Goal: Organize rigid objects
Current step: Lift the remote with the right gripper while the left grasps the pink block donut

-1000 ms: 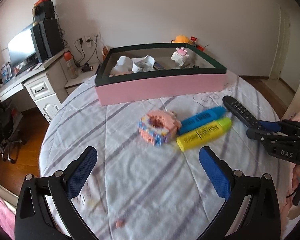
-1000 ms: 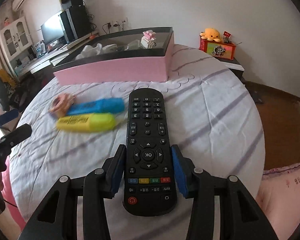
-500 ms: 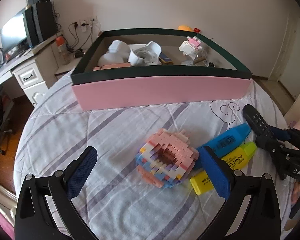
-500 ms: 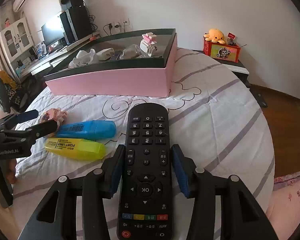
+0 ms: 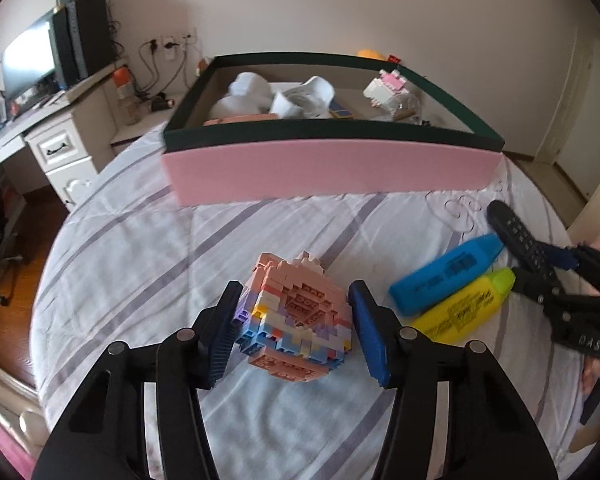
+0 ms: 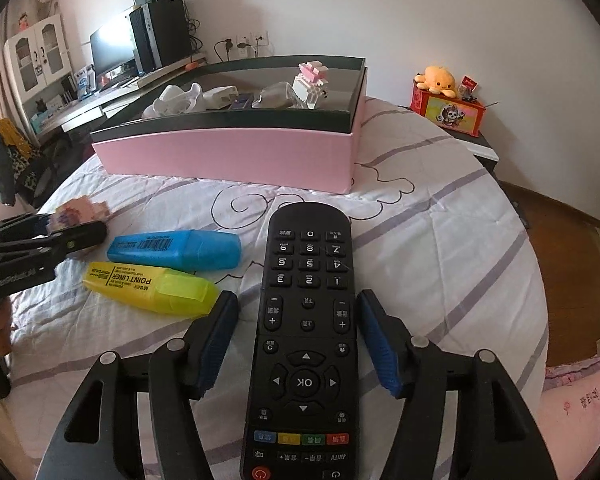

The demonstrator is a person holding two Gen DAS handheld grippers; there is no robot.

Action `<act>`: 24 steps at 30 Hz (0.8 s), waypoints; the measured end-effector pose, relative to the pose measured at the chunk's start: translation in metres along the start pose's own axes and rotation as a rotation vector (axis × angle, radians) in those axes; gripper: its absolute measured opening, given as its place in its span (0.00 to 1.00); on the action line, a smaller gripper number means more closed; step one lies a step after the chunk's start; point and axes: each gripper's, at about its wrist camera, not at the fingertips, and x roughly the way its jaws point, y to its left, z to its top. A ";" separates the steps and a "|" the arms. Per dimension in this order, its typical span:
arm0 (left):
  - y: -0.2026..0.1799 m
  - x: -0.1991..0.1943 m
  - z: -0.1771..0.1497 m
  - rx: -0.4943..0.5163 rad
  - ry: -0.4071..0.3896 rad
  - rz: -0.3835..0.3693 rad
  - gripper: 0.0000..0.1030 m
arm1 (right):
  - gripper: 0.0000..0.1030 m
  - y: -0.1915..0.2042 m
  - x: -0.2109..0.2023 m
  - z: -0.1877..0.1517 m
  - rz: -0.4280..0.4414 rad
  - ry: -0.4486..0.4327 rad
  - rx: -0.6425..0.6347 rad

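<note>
A pink and pastel brick model (image 5: 296,320) lies on the striped bedcover between the fingers of my left gripper (image 5: 296,334), whose jaws have narrowed to its sides; the left pad touches it and a thin gap shows at the right pad. A black remote (image 6: 306,320) lies flat between the fingers of my right gripper (image 6: 300,344), with gaps on both sides. A blue highlighter (image 6: 176,249) and a yellow highlighter (image 6: 148,288) lie side by side between the two grippers. The pink box (image 5: 332,172) stands beyond them.
The box holds white items and a small pink-white brick figure (image 6: 314,82). A desk with a monitor (image 5: 28,60) stands far left. A nightstand with a red box and an orange plush (image 6: 440,80) is at the right. The bed edge drops off to the floor at the right.
My left gripper moved forward over the brick model and its jaws closed in around it. My right gripper slid forward along the remote and opened slightly.
</note>
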 end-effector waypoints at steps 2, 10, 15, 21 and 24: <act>0.004 -0.008 -0.010 0.001 -0.002 0.021 0.53 | 0.58 0.002 -0.001 -0.001 -0.021 0.004 -0.002; 0.017 -0.033 -0.047 0.019 -0.029 0.042 0.58 | 0.54 0.011 -0.010 -0.012 -0.084 -0.001 0.006; 0.020 -0.031 -0.049 0.007 -0.050 0.045 0.64 | 0.54 0.008 -0.008 -0.009 -0.078 0.004 0.021; 0.016 -0.030 -0.048 0.031 -0.067 0.048 0.51 | 0.48 0.009 -0.010 -0.011 -0.076 -0.014 0.025; 0.017 -0.033 -0.050 0.030 -0.069 0.044 0.51 | 0.43 0.005 -0.013 -0.013 -0.055 -0.029 0.046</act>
